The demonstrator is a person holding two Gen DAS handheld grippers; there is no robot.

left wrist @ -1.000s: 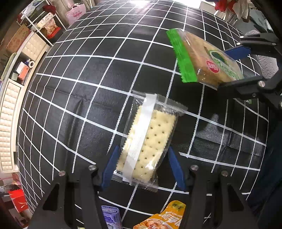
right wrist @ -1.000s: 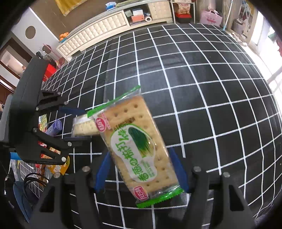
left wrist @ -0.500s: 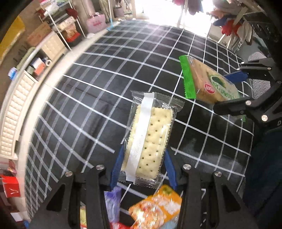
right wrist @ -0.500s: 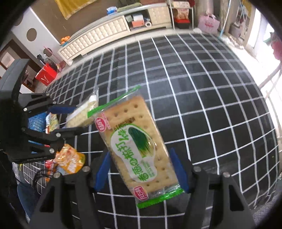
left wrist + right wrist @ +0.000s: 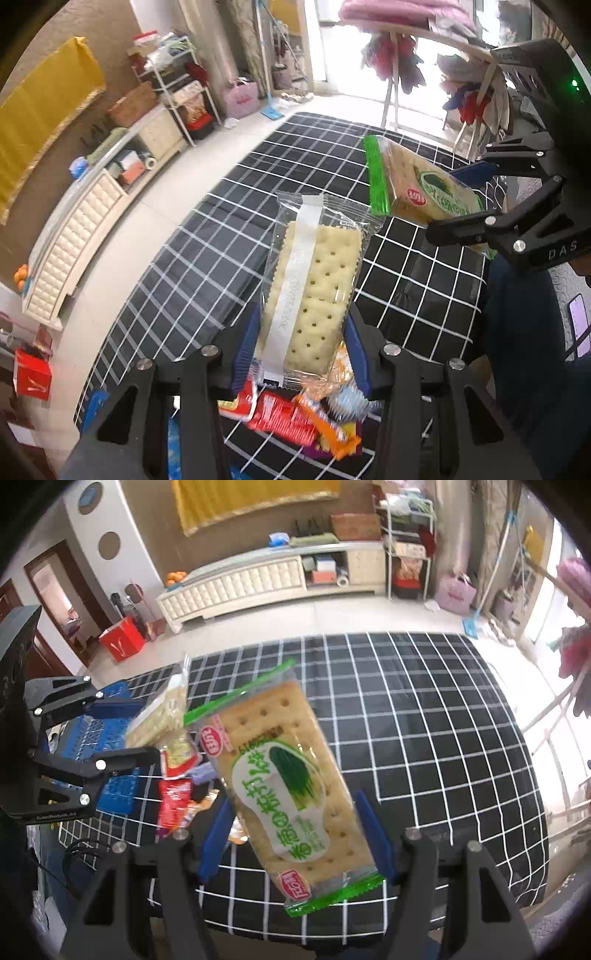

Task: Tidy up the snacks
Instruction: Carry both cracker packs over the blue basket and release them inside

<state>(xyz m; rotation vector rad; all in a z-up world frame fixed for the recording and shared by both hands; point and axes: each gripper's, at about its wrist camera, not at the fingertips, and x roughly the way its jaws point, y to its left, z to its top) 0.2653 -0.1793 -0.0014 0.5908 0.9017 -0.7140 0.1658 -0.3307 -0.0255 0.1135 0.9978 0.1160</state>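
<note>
We see our left claw (image 5: 301, 347) squeezing a clear cracker pack (image 5: 312, 291) and holding it up in the air above the checked cloth (image 5: 207, 258). Our right claw (image 5: 295, 834) squeezes a green cracker pack (image 5: 284, 786), also up off the cloth. The two packs are near each other but apart. A small pile of snacks (image 5: 295, 413) lies on the cloth under the left claw.
</note>
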